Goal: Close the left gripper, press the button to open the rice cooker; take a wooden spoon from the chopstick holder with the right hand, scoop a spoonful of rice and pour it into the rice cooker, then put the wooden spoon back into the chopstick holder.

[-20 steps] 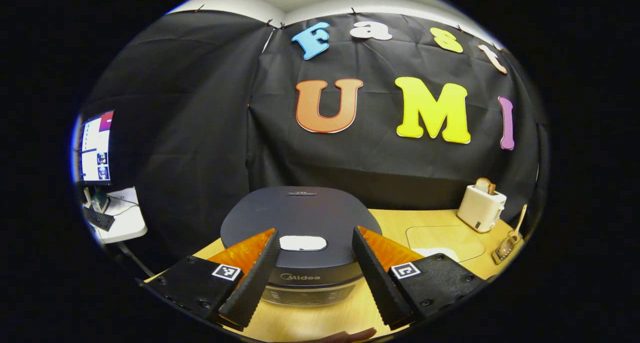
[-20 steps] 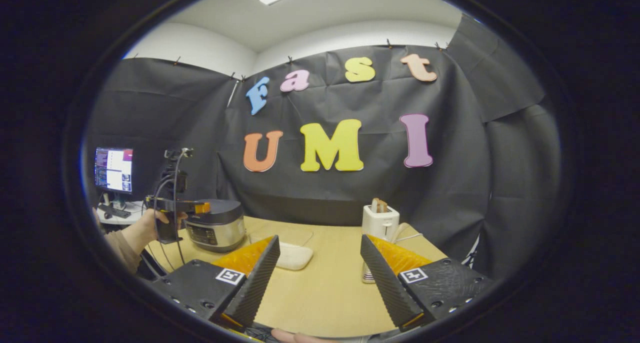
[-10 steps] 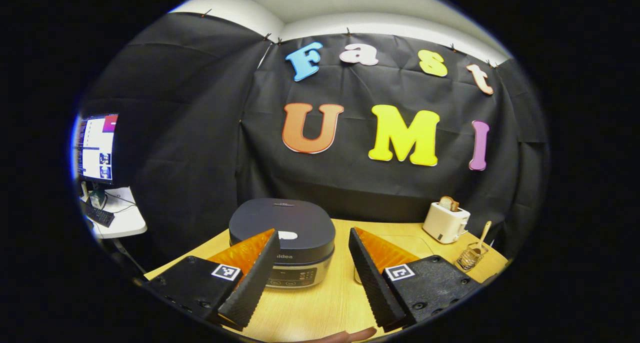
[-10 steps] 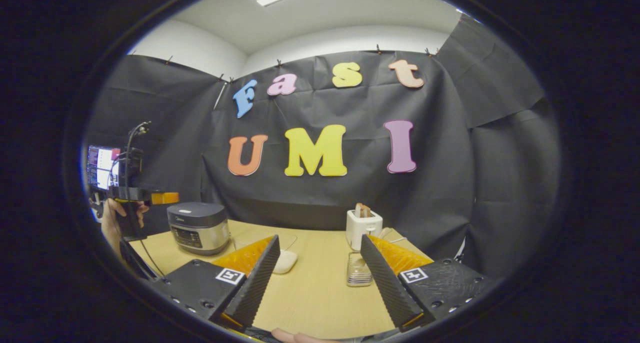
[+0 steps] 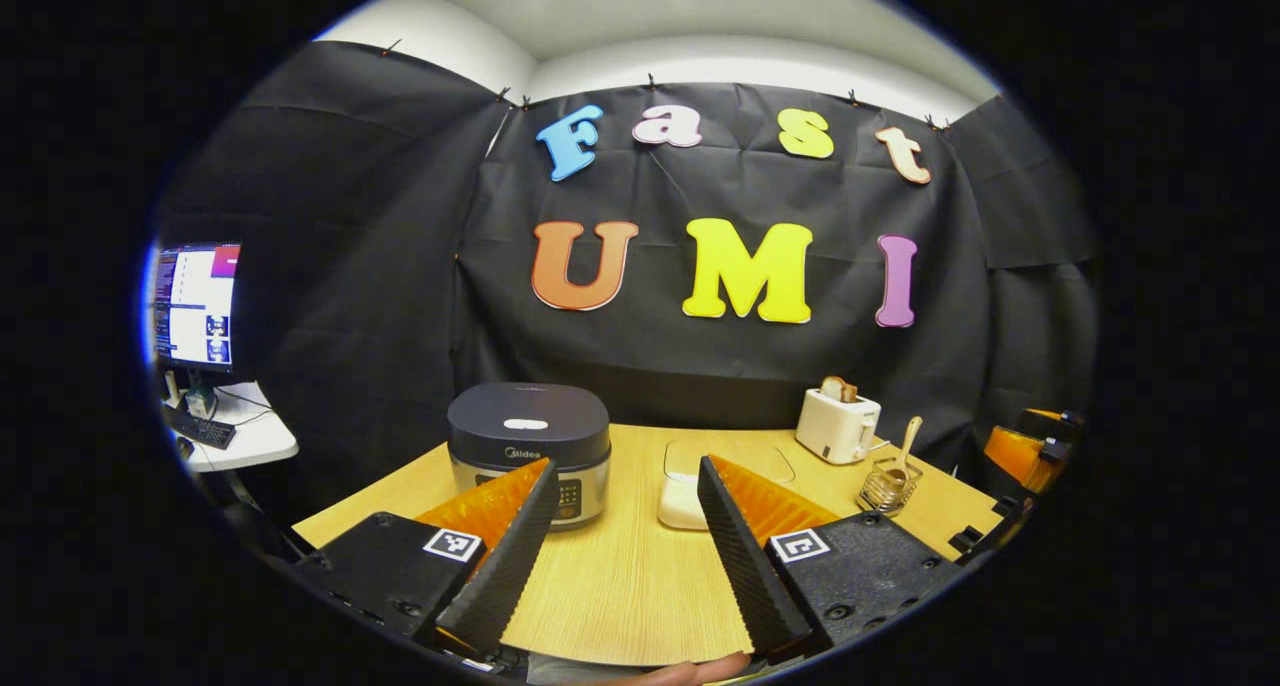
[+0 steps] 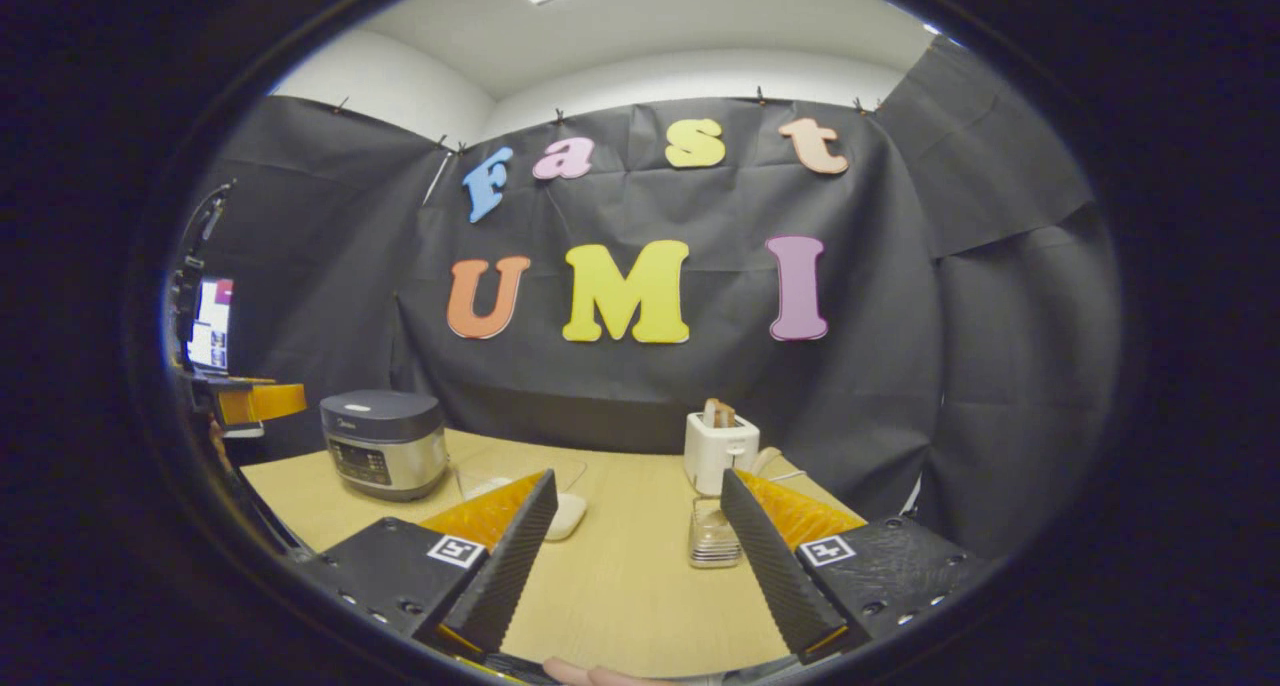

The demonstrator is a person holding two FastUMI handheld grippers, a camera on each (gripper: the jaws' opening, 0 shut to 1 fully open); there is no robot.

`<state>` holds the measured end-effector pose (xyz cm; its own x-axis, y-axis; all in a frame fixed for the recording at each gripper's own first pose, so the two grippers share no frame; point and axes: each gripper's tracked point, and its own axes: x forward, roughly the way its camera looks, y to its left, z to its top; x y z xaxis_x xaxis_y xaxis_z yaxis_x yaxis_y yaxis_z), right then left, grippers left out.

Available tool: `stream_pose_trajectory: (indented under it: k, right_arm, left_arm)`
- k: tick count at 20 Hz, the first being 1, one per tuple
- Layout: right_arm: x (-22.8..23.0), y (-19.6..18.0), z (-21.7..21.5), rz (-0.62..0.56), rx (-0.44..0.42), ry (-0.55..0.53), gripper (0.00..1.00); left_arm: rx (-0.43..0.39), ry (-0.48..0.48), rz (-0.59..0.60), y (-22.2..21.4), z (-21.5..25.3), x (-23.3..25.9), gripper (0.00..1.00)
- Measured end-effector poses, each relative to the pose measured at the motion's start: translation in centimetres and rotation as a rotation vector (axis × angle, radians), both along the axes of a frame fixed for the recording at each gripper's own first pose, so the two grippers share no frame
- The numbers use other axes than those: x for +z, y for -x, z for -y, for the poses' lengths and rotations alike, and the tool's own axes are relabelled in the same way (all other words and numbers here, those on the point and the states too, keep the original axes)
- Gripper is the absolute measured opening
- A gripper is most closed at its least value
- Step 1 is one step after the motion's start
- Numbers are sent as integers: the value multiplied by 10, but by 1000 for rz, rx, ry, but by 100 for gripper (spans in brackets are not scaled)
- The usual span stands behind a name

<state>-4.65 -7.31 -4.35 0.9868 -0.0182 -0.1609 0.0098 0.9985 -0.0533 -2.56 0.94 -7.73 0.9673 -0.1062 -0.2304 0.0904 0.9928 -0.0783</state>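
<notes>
The dark rice cooker [image 5: 528, 444] stands on the wooden table [image 5: 620, 586] with its lid down and a white button [image 5: 525, 424] on top. My left gripper [image 5: 625, 466] hangs open well in front of it, holding nothing. At the right stands a wire chopstick holder [image 5: 884, 488] with a wooden spoon [image 5: 906, 444] upright in it. A white container [image 5: 680, 501] sits between cooker and holder. My right gripper [image 6: 638, 478] is open and empty, with the holder [image 6: 712, 538] just ahead by its right finger. The cooker [image 6: 385, 448] is far left.
A white toaster [image 5: 838, 426] with bread in it stands behind the holder, near the cloth wall. A monitor on a side desk [image 5: 195, 306] is off the table's left. The other gripper shows at the right edge [image 5: 1022, 456] and at the left edge [image 6: 252, 402].
My left gripper has drawn back from just over the cooker's lid, so the cooker now looks small and far. The lid is still down. The right gripper has barely shifted.
</notes>
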Motion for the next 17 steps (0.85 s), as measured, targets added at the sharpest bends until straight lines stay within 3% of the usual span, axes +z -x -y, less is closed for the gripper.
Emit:
stream_pose_trajectory:
  k: [3,10,17]
  right_arm:
    - [-9,-1,-7,9,7,25,98]
    - [-11,0,-25,4,44,12,95]
    - [-20,-1,-23,-22,52,4,95]
  left_arm:
    - [-42,-54,0,7,14,-1,89]
    - [-50,-117,46,9,32,3,89]
    - [-53,-76,54,7,34,4,91]
